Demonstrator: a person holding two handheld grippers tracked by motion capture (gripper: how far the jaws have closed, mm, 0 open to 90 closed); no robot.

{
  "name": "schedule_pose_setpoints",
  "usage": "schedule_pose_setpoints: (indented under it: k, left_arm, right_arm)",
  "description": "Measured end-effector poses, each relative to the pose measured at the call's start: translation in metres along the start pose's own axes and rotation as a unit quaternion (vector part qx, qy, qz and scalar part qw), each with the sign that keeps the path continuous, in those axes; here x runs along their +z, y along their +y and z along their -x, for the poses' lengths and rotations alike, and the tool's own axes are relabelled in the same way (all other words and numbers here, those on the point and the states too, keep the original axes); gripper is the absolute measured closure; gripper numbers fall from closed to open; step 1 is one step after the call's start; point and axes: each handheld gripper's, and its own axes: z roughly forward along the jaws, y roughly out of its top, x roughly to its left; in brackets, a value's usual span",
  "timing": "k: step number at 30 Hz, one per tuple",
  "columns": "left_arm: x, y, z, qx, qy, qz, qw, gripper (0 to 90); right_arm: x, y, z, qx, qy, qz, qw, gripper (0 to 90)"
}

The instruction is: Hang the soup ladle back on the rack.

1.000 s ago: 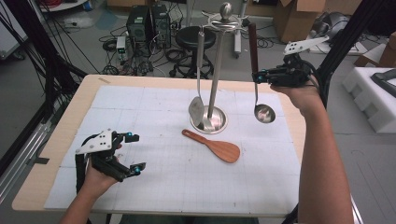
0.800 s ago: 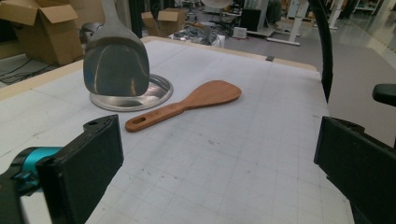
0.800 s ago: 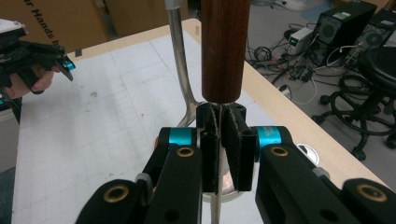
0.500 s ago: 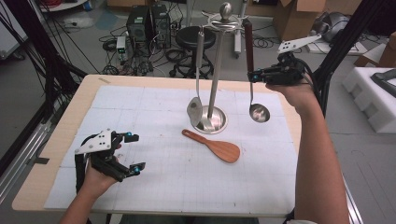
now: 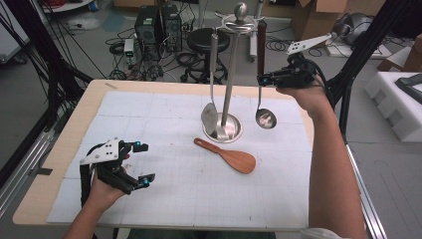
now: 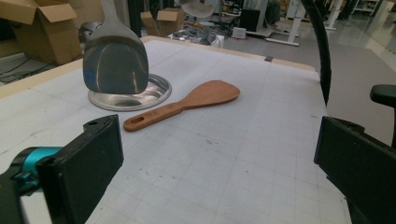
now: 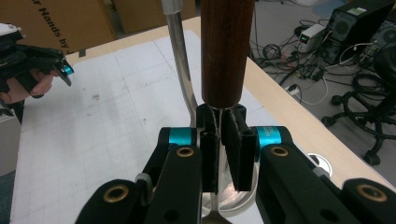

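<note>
The right gripper (image 5: pixel 261 79) clamps the thin shank of one ladle (image 5: pixel 264 117), held in the air just beside the single rack (image 5: pixel 232 69), where one metal spatula (image 5: pixel 209 118) hangs. The left gripper (image 5: pixel 141 162) rests wide open, holding nothing, near the table's front-left edge. One wooden spatula (image 5: pixel 233 156) lies mid-table with bare mat around it.

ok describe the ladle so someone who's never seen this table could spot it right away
Start at the steel utensil stand in the middle of the table. Just to its right, the right gripper holds the ladle upright in the air by the thin shaft under its dark wooden handle. Its round bowl sets it apart from the flat steel turner hanging on the stand and the wooden spatula lying flat.
</note>
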Motion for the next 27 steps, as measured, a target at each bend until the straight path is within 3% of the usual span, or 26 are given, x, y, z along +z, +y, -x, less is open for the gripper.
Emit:
schedule_pose_setpoints:
  k: [12,15,27]
  left_arm:
    - [-0.001,-0.001,0.000,0.000,-0.001,-0.003,1.0000,1.7]
    - [-0.001,-0.001,0.000,0.001,-0.001,-0.003,1.0000,1.7]
    - [-0.001,-0.001,0.001,0.002,-0.001,-0.001,1.0000,1.7]
  right_arm:
    - [0.008,0.003,0.000,0.005,-0.004,-0.009,0.9999,84.0]
    - [0.009,0.004,-0.001,0.003,-0.016,-0.020,0.9997,83.4]
    - [0.012,0.008,0.000,0.010,-0.011,-0.026,0.9996,82.9]
